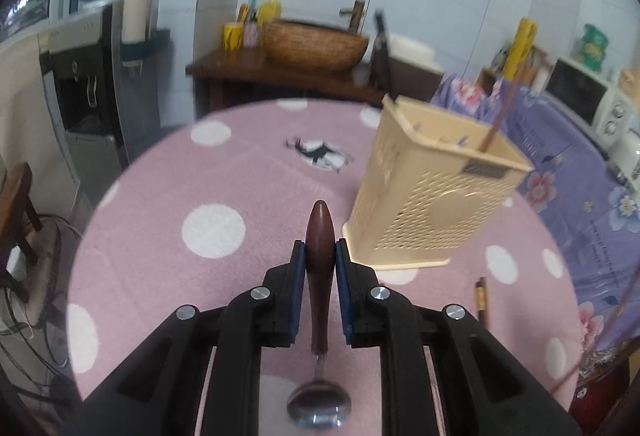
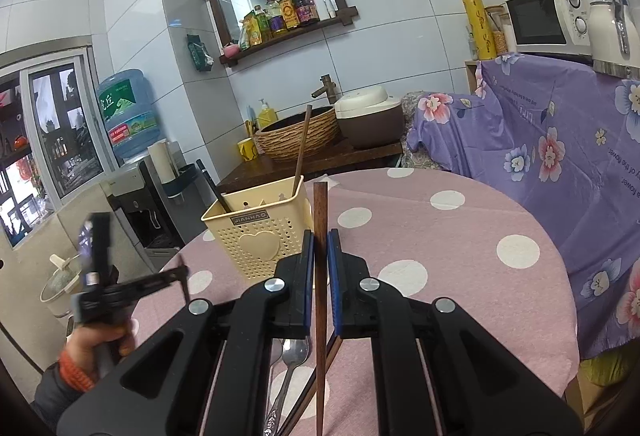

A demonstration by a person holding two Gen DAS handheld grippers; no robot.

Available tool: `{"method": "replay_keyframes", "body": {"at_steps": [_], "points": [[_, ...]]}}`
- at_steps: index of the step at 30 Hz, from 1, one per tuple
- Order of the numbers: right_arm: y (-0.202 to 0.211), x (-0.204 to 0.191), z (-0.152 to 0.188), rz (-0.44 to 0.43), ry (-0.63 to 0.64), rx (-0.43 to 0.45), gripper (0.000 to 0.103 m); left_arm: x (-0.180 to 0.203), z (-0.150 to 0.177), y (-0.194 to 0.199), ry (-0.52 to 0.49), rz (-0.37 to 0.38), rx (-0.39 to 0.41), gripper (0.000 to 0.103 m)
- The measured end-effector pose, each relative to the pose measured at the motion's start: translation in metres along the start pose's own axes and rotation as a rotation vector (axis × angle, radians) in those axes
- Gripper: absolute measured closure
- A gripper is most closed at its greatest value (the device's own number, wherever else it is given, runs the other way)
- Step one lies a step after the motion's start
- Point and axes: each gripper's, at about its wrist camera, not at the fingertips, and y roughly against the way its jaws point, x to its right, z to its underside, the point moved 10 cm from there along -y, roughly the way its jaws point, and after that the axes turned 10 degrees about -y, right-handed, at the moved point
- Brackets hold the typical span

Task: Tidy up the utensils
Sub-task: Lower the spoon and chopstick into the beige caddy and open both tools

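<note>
My left gripper (image 1: 320, 252) is shut on a spoon (image 1: 319, 260) with a dark wooden handle and a metal bowl that hangs down toward the camera, held above the pink dotted tablecloth (image 1: 216, 228). The cream perforated utensil holder (image 1: 436, 195) stands just to its right, with a chopstick in it. My right gripper (image 2: 320, 252) is shut on a brown wooden chopstick (image 2: 320, 276), held upright in front of the holder (image 2: 260, 236), which holds a chopstick and a dark utensil. More chopsticks (image 2: 316, 388) and a metal spoon (image 2: 294, 356) lie on the table below. The left gripper also shows in the right wrist view (image 2: 182, 276), at the left.
A utensil end (image 1: 481, 300) lies on the table to the right of the left gripper. A purple flowered cloth (image 2: 560, 155) covers a counter at the right, with a microwave (image 2: 552, 15) on it. A basket sink (image 2: 298, 133) and a water dispenser (image 2: 160, 203) stand behind the table.
</note>
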Motion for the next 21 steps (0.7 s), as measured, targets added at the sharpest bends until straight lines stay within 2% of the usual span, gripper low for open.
{"method": "replay_keyframes", "body": {"at_steps": [5, 14, 18, 21], "points": [[0.004, -0.004, 0.000, -0.006, 0.021, 0.003, 0.095, 0.002, 0.002, 0.036, -0.011, 0.008, 0.064, 0.087], [0.012, -0.014, -0.005, -0.023, 0.043, 0.016, 0.095, 0.000, -0.002, 0.047, -0.001, 0.016, 0.093, 0.087], [0.010, -0.023, -0.019, -0.049, 0.047, 0.021, 0.095, 0.005, -0.022, 0.058, -0.015, 0.031, 0.125, 0.087], [0.006, -0.042, -0.040, -0.073, 0.082, 0.042, 0.095, 0.010, -0.055, 0.071, -0.023, 0.049, 0.166, 0.087]]}}
